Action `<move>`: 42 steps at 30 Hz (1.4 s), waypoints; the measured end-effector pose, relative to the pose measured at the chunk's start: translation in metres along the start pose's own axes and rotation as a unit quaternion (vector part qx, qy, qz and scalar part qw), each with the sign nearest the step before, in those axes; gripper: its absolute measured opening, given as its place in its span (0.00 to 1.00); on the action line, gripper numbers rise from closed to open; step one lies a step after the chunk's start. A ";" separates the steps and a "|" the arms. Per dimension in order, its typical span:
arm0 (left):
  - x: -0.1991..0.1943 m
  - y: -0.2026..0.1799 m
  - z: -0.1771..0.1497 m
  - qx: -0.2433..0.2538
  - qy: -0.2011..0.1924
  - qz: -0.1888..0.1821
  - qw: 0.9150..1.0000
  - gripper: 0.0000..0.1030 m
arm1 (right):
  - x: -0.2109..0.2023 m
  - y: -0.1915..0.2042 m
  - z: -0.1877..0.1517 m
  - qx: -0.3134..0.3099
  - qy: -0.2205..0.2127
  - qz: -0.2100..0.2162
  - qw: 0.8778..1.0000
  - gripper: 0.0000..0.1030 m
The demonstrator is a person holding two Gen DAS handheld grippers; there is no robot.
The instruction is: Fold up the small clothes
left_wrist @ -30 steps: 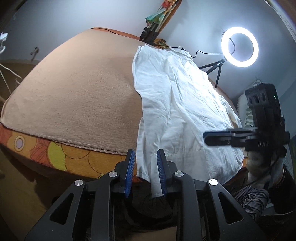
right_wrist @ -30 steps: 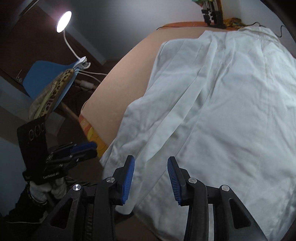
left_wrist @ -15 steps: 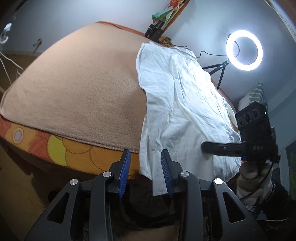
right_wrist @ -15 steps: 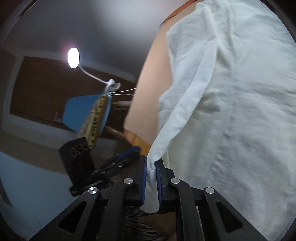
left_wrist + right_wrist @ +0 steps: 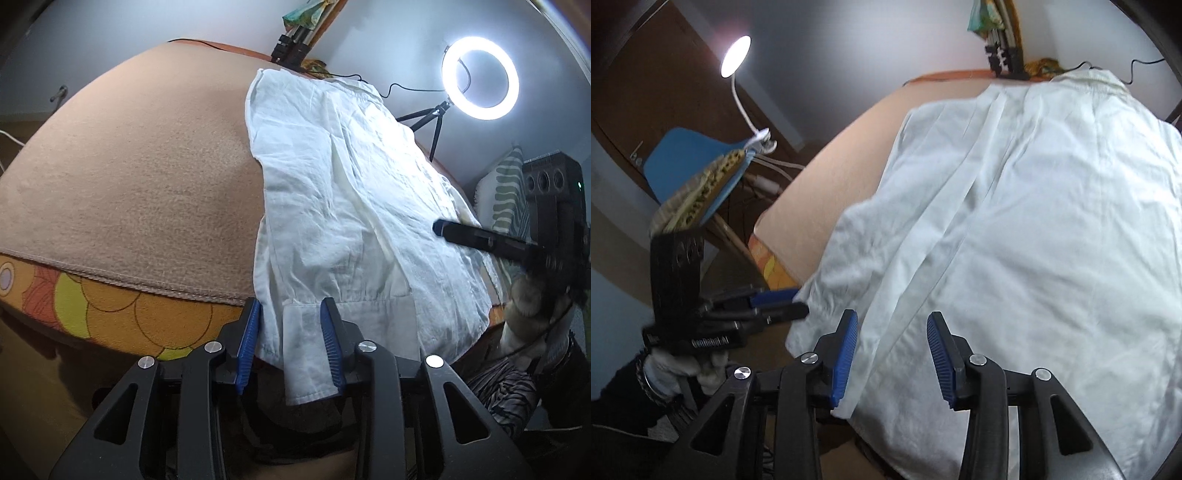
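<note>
A white shirt (image 5: 343, 206) lies flat on the tan blanket (image 5: 140, 177), its sleeve folded lengthwise along the body; it also shows in the right wrist view (image 5: 1034, 221). My left gripper (image 5: 290, 347) is open, its blue pads either side of the sleeve cuff (image 5: 306, 354) that hangs over the bed's near edge. My right gripper (image 5: 892, 354) is open over the shirt's near hem, with cloth lying between the pads. The right gripper shows from the side in the left wrist view (image 5: 443, 227), over the shirt's right part. The left gripper shows in the right wrist view (image 5: 798, 301), at the shirt's left corner.
A lit ring light (image 5: 480, 77) on a tripod stands at the far right. A desk lamp (image 5: 735, 55) and a blue chair (image 5: 687, 162) with cloth on it stand to the left of the bed. An orange flowered sheet (image 5: 110, 310) shows at the bed's near edge.
My right gripper was shut on the sleeve's edge half a second ago; it has let go and stands open over the hem. My left gripper has stayed open at the cuff.
</note>
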State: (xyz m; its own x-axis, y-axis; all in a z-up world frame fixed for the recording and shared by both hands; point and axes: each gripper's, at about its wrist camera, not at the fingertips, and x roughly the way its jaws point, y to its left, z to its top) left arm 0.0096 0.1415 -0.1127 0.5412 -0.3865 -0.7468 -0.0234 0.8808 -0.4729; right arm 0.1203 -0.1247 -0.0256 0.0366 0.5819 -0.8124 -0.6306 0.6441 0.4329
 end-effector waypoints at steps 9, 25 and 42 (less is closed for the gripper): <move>0.001 -0.016 0.001 0.037 -0.010 -0.006 0.999 0.07 | 0.006 -0.024 0.074 0.018 -0.002 0.009 1.000 0.59; -0.001 -0.022 0.006 0.041 -0.015 -0.045 0.998 0.06 | 0.149 0.015 0.218 0.006 0.069 -0.116 0.991 0.71; -0.007 -0.037 0.003 0.069 -0.016 -0.063 0.996 0.05 | 0.179 -0.020 0.232 0.016 0.096 -0.172 0.980 0.09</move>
State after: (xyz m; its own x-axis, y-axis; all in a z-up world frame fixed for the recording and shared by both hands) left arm 0.0095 0.1124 -0.0882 0.5590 -0.4890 -0.6696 0.1610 0.8562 -0.4909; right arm 0.3194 0.0815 -0.0892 0.0952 0.2249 -0.9697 -0.5809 0.8036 0.1294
